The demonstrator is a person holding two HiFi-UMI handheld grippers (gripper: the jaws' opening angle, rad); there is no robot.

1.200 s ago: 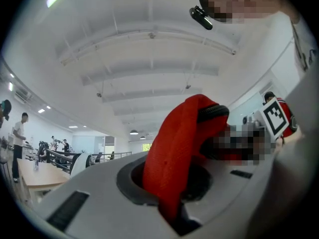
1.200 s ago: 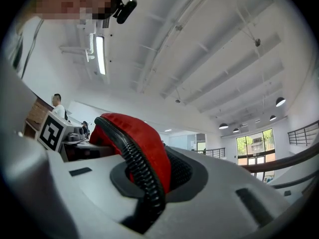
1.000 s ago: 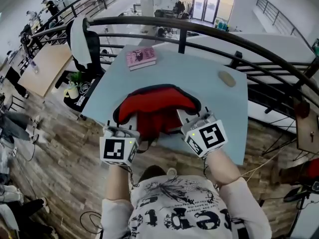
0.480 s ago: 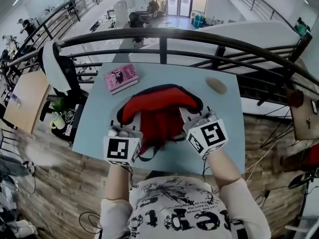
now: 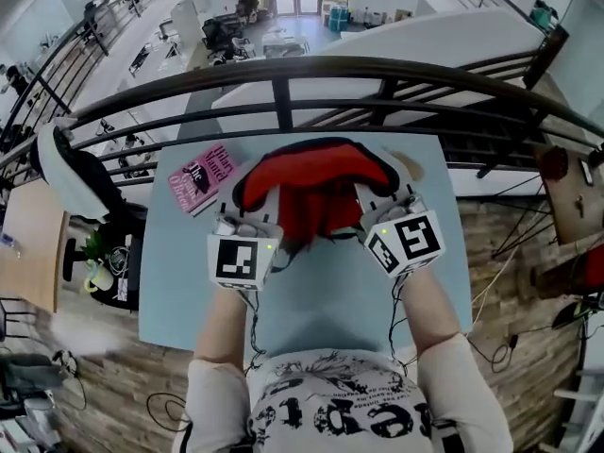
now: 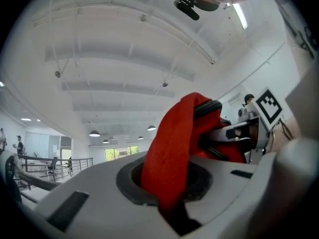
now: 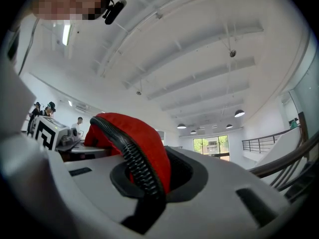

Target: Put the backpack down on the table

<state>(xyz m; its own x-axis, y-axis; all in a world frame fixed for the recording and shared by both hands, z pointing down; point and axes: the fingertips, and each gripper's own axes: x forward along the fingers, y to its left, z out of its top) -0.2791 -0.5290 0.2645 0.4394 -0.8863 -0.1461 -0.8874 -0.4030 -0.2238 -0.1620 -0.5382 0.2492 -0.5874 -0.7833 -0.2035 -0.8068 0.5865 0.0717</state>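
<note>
Since a second ago both grippers and the backpack have travelled from the table's near edge out over its far half, toward the railing (image 5: 283, 69).

I see the left gripper (image 5: 261, 201) clamped tight on a fold of red fabric, which rises straight out between its jaws in the left gripper view (image 6: 169, 183). The right gripper (image 5: 370, 198) is closed as firmly on a red edge lined with a black zipper, seen pinched in the right gripper view (image 7: 149, 183). I hold the two grippers side by side, pointing away from me, one at each end of the bag.

The backpack (image 5: 311, 173) stretches between them, its long axis running left to right, parallel to the railing, with its arched side toward the rail. It is bright red with dark trim around the rim, and a bunched red middle hangs back toward me. I cannot tell whether it rests on the pale blue table (image 5: 321, 300) or hangs just above it.

A pink book (image 5: 200, 177) lies just beside its left end. A tan object (image 5: 410, 164) peeks out behind its right end.
</note>
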